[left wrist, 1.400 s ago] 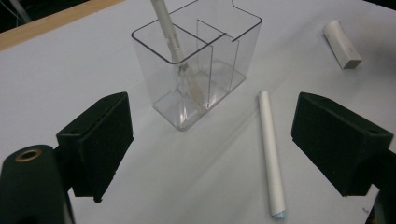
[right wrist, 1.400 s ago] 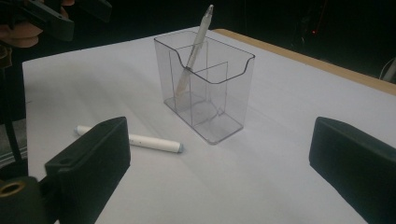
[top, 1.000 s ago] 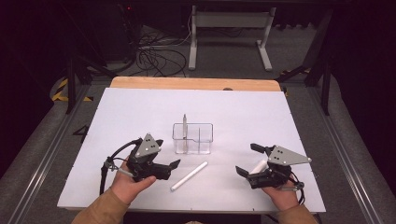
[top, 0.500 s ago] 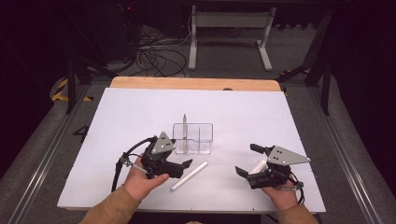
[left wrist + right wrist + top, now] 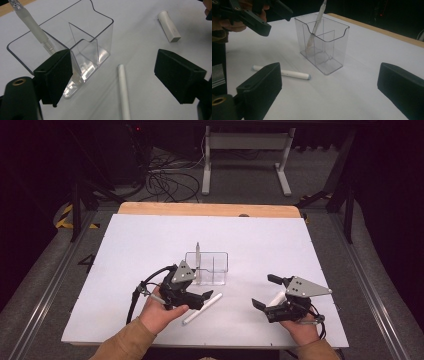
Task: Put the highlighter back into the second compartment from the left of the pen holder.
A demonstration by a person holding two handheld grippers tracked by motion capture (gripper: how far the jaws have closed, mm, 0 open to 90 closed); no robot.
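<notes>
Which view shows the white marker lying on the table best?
The right gripper view: the white marker lies whole, unobstructed, both ends showing. The left gripper view cuts it off at the frame's bottom; the high view shows it small, beside the left gripper.

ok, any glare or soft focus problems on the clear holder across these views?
High view: the clear holder is faint against the white table. Left gripper view: bright reflections on its base, jaws soft. Right gripper view: edges crisp, background dark.

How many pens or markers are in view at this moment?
3: a clear pen standing in the clear holder, a white marker lying by the left tool, a short white one near the right tool.
</notes>
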